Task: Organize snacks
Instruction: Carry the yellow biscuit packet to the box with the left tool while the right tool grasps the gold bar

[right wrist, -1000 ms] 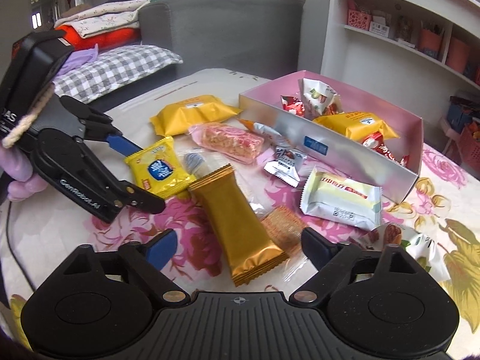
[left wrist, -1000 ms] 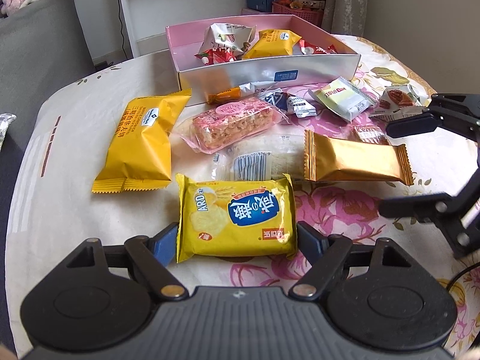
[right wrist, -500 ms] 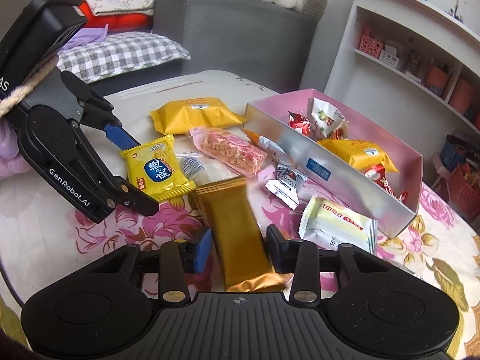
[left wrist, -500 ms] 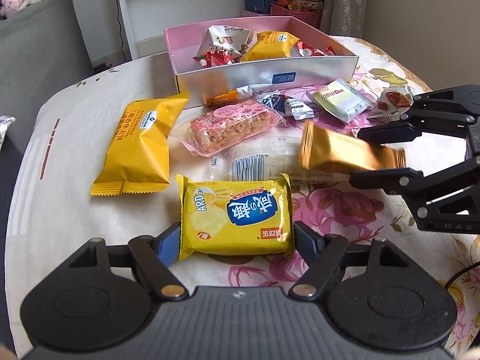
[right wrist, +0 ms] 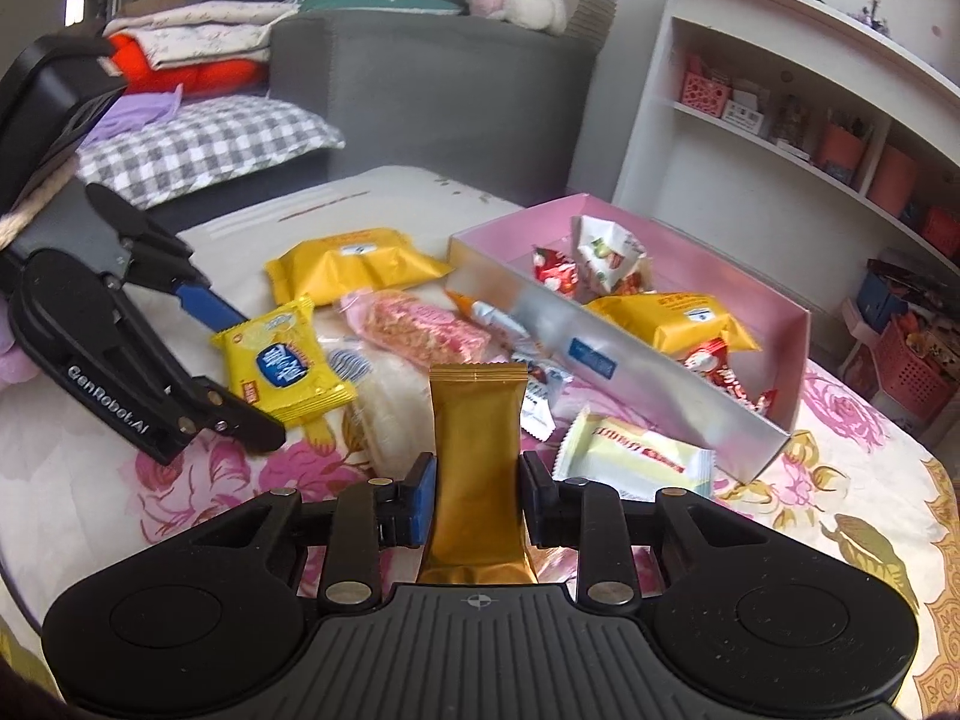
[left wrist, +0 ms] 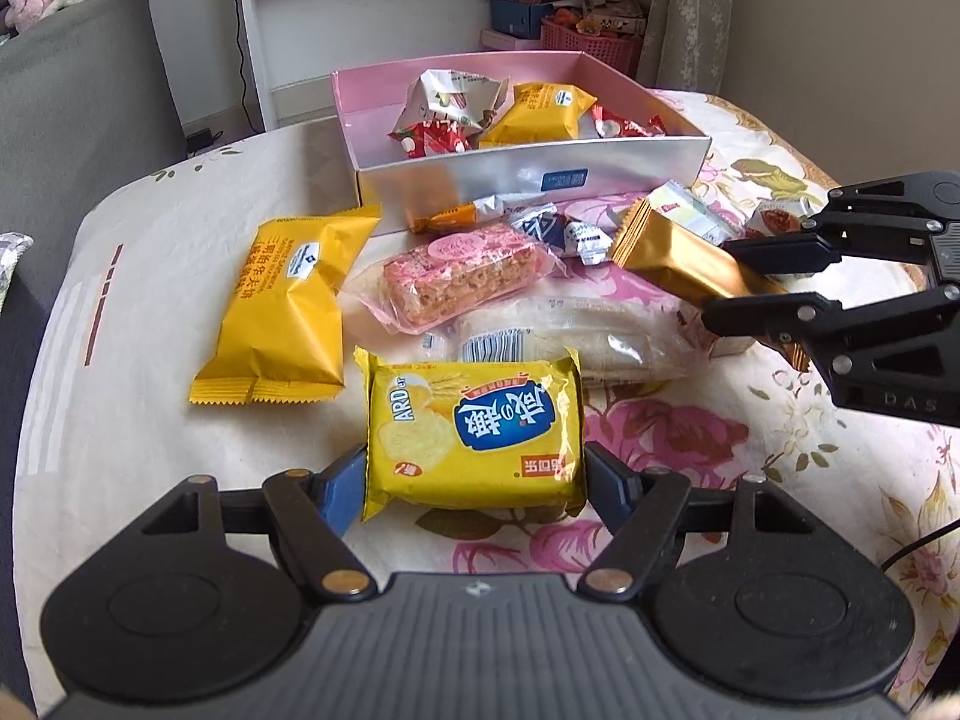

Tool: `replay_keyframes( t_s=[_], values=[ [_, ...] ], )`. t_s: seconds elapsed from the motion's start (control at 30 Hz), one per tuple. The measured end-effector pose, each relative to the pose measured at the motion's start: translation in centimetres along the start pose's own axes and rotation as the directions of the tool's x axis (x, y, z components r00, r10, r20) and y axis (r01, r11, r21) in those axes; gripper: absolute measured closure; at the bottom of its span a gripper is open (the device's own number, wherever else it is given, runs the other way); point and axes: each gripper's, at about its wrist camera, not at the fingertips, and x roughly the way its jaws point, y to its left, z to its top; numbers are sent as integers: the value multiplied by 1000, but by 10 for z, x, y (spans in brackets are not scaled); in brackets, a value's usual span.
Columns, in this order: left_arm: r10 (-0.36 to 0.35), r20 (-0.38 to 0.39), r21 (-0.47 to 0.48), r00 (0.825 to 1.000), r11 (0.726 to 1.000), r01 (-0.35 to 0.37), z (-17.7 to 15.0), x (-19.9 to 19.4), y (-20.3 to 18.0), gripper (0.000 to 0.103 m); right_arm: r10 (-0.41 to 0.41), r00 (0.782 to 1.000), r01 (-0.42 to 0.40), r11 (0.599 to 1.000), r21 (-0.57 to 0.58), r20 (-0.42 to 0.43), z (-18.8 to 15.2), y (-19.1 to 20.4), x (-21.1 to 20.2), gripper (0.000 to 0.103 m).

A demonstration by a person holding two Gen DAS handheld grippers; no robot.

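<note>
My left gripper [left wrist: 474, 477] is shut on a yellow cracker pack [left wrist: 474, 426], held just above the flowered tablecloth; it also shows in the right wrist view [right wrist: 279, 360]. My right gripper [right wrist: 477, 495] is shut on a long gold bar wrapper [right wrist: 477, 444] and holds it lifted and tilted; in the left wrist view the gold bar [left wrist: 678, 264] points toward the pink box [left wrist: 528, 174]. The pink box [right wrist: 774, 306] holds several snacks.
On the cloth lie a big yellow bag [left wrist: 282, 306], a pink cereal bar [left wrist: 462, 273], a clear-wrapped white cake [left wrist: 570, 342], small candies [left wrist: 564, 231] and a pale green packet [right wrist: 636, 459]. A grey sofa [right wrist: 420, 84] and white shelves [right wrist: 810, 120] stand behind.
My right gripper closed on the gold bar and lifted it off the cloth toward the box. My left gripper closed on the yellow cracker pack and raised it slightly.
</note>
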Motion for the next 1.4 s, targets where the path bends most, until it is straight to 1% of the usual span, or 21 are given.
replay_keyframes(
  t_s=[0.2, 0.37, 0.53, 0.67, 0.83, 1.03, 1.13, 1.27, 1.4],
  values=[
    [-18, 29, -10, 999, 1000, 18, 8, -10, 1, 32, -46, 999, 45, 997, 62, 25, 7, -19, -5, 76],
    [-11, 57, -28, 998, 1000, 13, 19, -15, 0, 32, -91, 995, 86, 988, 128, 35, 15, -41, -6, 76],
    [12, 84, -31, 996, 999, -9, 39, -14, 0, 32, -138, 989, 126, 968, 219, 44, 27, -67, -2, 76],
    [25, 103, -32, 994, 999, -21, 60, -10, 0, 32, -164, 985, 139, 937, 319, 51, 34, -89, 4, 76],
    [55, 115, 2, 992, 998, -56, 90, 4, 0, 32, -179, 983, 140, 888, 439, 49, 38, -114, 16, 76],
    [111, 101, 33, 989, 993, -115, 125, 35, 4, 32, -201, 979, 160, 853, 498, 30, 39, -134, 32, 76],
    [124, 82, 41, 989, 991, -127, 138, 52, 4, 32, -195, 980, 153, 835, 529, 24, 39, -145, 41, 75],
    [137, 63, 49, 989, 989, -140, 149, 71, 2, 32, -177, 984, 130, 823, 553, 31, 41, -155, 52, 75],
    [153, 59, 59, 986, 986, -157, 163, 86, 0, 32, -167, 985, 117, 819, 562, 38, 43, -162, 60, 75]
  ],
)
